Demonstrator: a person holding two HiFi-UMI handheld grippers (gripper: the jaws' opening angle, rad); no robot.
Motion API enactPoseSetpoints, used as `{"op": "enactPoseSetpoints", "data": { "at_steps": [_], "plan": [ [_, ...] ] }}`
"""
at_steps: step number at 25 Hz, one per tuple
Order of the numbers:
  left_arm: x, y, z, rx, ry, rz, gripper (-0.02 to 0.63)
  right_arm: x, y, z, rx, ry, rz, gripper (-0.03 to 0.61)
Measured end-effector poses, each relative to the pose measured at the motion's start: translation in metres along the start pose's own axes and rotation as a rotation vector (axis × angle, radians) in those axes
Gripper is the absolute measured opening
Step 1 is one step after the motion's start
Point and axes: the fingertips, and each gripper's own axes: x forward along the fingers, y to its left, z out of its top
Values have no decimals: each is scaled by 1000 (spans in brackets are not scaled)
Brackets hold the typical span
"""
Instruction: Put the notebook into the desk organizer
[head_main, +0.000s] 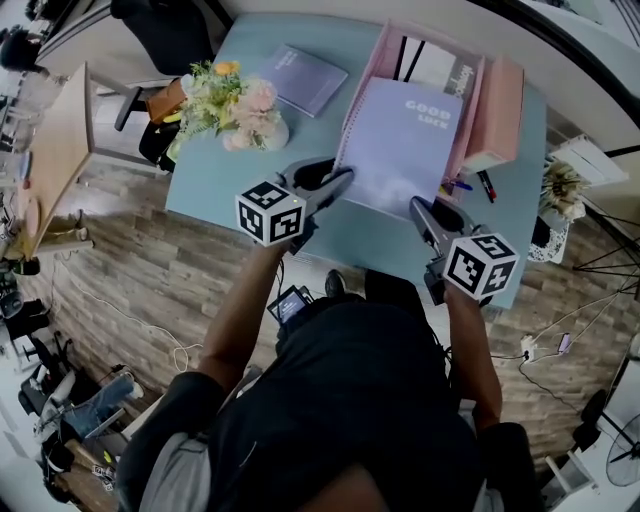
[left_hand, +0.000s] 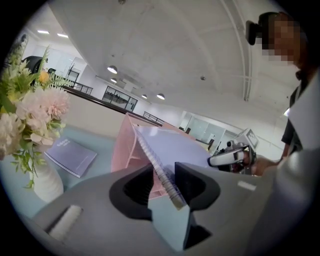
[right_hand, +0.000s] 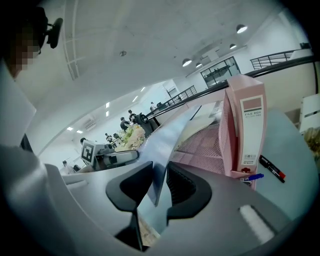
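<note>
Lavender notebook (head_main: 400, 145), near corners | left gripper (head_main: 345, 178) fingers (left_hand: 196, 184) clamp spiral edge | right gripper (head_main: 415, 205) fingers (right_hand: 131, 186) clamp plain edge | held tilted above teal desk (head_main: 215, 170) | far edge at pink desk organizer (head_main: 377, 60) opening

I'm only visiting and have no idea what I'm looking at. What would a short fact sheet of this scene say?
Held item: lilac spiral notebook, tilted, far edge at the desk organizer
Left side: left hand-held gripper shut on the notebook's spiral-bound corner
Right side: right hand-held gripper shut on its other near corner
Organizer: pink, at the far side of the table, pink file box beside it
Also on table: second notebook lying flat, vase of flowers, pens
</note>
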Motion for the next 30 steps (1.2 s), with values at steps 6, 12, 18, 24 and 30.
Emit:
{"op": "enactPoseSetpoints", "data": {
  "at_steps": [6,12,18,24,30],
  "plan": [
    [-13,-6,-2,17,-7,-5,190,-5,12,-6,-11,-15,-7,87],
    [-22,-5,0,29,-18,0,187,-3,19,-4,-33,-30,-11,81],
    [-45,-7,-2,21,-43,16,187,-3,41,-6,-65,-30,4,81],
    [-60,-11,-11,13,-51,29,187,-5,53,-15,-83,-17,11,81],
    [-71,-21,-22,20,-46,43,187,-11,58,-31,-83,-4,22,81]
  ]
}}
